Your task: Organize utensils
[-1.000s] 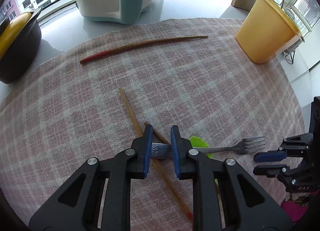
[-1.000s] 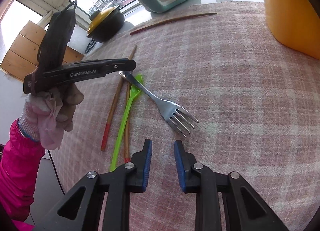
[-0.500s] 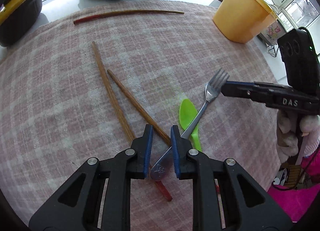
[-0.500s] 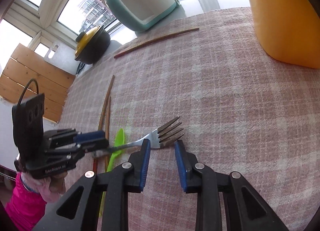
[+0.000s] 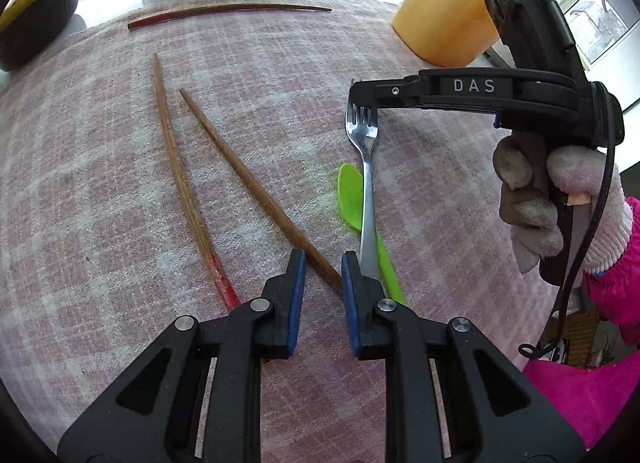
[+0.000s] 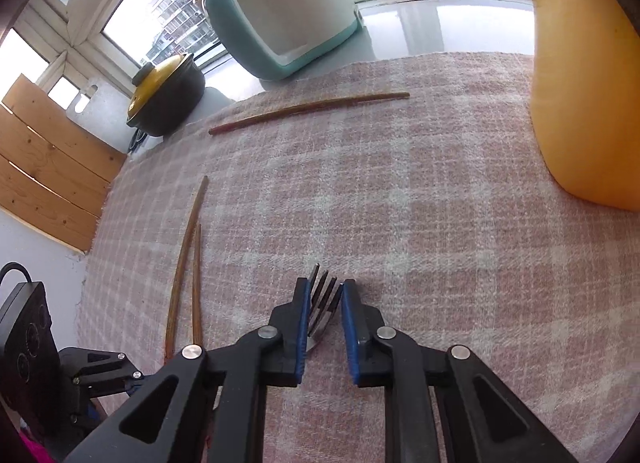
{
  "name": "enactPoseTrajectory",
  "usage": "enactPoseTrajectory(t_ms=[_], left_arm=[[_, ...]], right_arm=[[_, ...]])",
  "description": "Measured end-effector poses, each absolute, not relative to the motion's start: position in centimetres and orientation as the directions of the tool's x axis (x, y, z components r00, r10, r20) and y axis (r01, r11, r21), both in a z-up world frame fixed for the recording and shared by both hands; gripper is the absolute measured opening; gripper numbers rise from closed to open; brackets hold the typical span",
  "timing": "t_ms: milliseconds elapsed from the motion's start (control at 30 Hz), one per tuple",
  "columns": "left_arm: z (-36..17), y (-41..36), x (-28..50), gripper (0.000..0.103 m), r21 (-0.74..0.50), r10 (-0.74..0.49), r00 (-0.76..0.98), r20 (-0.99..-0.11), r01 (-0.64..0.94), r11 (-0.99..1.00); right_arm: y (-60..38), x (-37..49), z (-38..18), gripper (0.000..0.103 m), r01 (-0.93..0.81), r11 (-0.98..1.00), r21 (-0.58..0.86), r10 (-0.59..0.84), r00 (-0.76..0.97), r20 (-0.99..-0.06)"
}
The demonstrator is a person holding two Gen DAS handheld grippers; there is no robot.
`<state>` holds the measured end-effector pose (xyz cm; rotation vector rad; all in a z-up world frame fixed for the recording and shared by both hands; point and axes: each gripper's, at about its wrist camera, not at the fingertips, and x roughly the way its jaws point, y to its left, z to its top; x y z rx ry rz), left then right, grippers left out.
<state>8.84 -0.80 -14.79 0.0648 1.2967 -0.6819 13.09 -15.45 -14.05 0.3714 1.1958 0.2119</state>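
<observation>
— Fork, shiny steel (image 5: pixel 366 167), stretched over the pink checked cloth (image 5: pixel 100 167) between both claws!
— Right gripper (image 6: pixel 323 295) is closing its blue pads round the tines.
— And the left gripper (image 5: pixel 322 259)?
— Narrow; handle beside one pad, grip I cannot tell. Green plastic spoon (image 5: pixel 349 195) lies underneath.
</observation>
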Motion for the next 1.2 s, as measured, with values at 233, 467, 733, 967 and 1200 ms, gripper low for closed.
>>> enactPoseTrajectory(t_ms=[233,467,733,967,1200], left_arm=[[-13.3,2.2,11.2,0.018,-0.308,-0.407,0.199,-0.891,0.393,0.866],[-13.9,4.3,16.3,0.018,-0.23,-0.303,0.269,-0.914,0.274,0.934],[-15.3,1.7,17.9,0.018,-0.14,-0.227,0.27,-0.936,0.306,0.942],[-15.4,1.3,18.4,0.008,-0.1,-0.202,0.3,-0.932,0.323,0.941],[-14.9,3.6,18.1,0.004,-0.209,-0.279,0.296,-0.913,0.247,0.946]], right_arm=[[-13.8,13.8,-13.4,0.003,-0.04,0.943,0.33,0.322,0.35,-0.88],[-13.2,13.9,-13.3,0.002,-0.063,0.946,0.319,0.321,0.341,-0.883],[-13.3,13.9,-13.9,0.013,-0.058,0.94,0.337,0.337,0.322,-0.885],[-12.8,13.7,-13.8,0.004,-0.078,0.953,0.294,0.303,0.336,-0.892],[-12.4,13.6,-13.0,0.001,-0.103,0.949,0.299,0.316,0.344,-0.884]])
